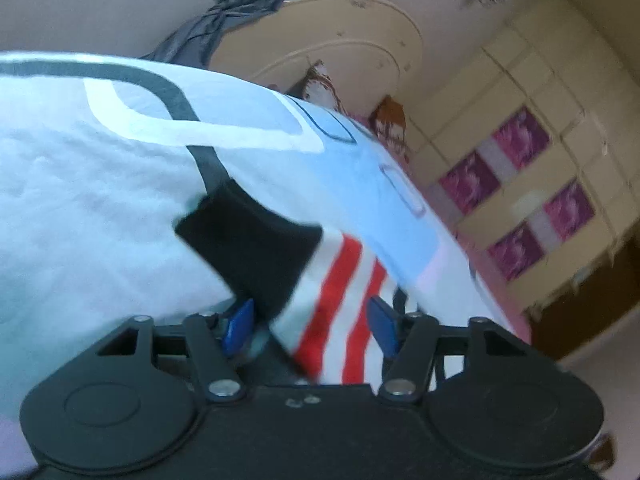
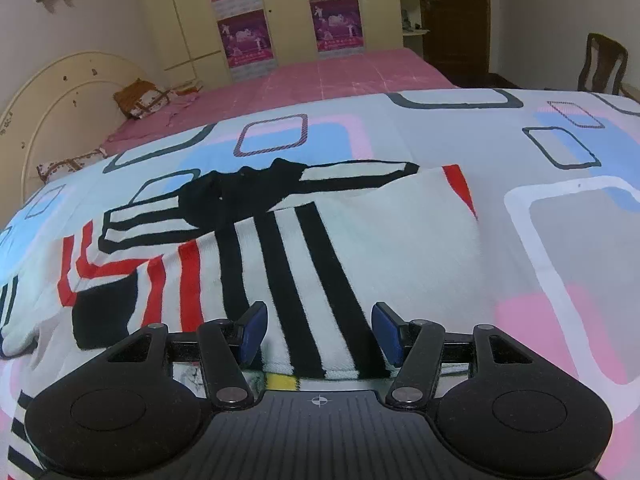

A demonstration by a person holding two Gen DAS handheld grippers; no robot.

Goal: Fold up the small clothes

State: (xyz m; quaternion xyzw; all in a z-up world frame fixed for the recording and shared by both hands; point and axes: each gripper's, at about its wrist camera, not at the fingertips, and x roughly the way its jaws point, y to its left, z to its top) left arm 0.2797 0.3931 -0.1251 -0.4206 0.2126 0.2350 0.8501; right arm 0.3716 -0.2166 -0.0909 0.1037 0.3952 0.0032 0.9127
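Several white socks lie in a heap on the patterned bedspread (image 2: 560,240). In the right wrist view, a white sock with three black stripes (image 2: 312,264) lies between the blue pads of my open right gripper (image 2: 319,334). A sock with red stripes and a black heel (image 2: 120,292) lies to its left, and black-toed socks (image 2: 224,196) lie behind. In the tilted, blurred left wrist view, my left gripper (image 1: 310,326) is open, with the red-striped sock (image 1: 340,300) and its black part (image 1: 256,248) between the pads.
A pink sheet (image 2: 340,76) covers the far half of the bed. A cream headboard (image 2: 60,92) with pillows (image 2: 148,100) stands at the left. A wardrobe with pink posters (image 2: 288,12) is behind, and a wooden chair (image 2: 604,64) at the right.
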